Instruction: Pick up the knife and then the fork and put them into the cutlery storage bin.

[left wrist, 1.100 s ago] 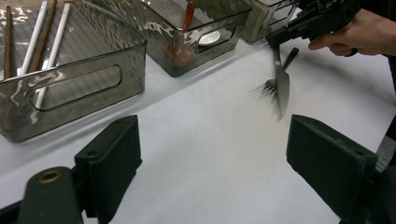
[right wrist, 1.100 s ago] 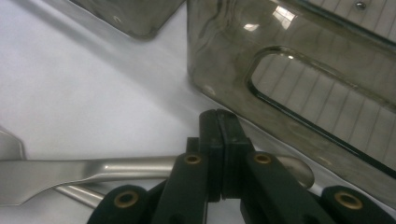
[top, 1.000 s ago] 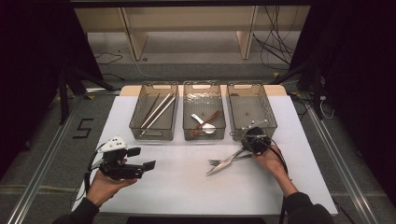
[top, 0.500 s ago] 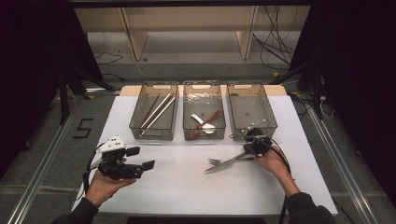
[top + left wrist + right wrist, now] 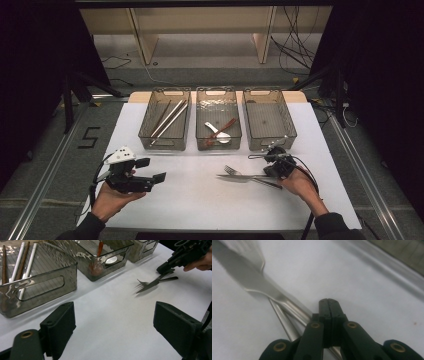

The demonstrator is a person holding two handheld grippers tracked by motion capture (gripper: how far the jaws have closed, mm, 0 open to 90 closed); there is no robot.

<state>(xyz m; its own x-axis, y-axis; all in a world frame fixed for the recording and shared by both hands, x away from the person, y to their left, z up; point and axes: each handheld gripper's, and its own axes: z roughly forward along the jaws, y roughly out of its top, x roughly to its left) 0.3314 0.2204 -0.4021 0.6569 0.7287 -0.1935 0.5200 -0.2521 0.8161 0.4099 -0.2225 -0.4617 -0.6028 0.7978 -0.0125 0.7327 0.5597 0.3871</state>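
A steel knife and fork lie together on the white table, tips pointing left. My right gripper sits at their handle ends with its jaws shut. In the right gripper view the closed gripper rests over the handles, with the knife and fork running away to the upper left. Whether a handle is pinched I cannot tell. My left gripper hovers open at the near left with nothing in it. From there the knife and the right gripper show farther off.
Three clear bins stand in a row at the back. The left bin holds chopsticks, the middle bin holds spoons, and nothing lies in the right bin. Metal rails run along both table sides.
My right gripper has drawn back toward the near edge, and the knife and fork have swung with it from slanting down-left to lying level. The left gripper has stayed put.
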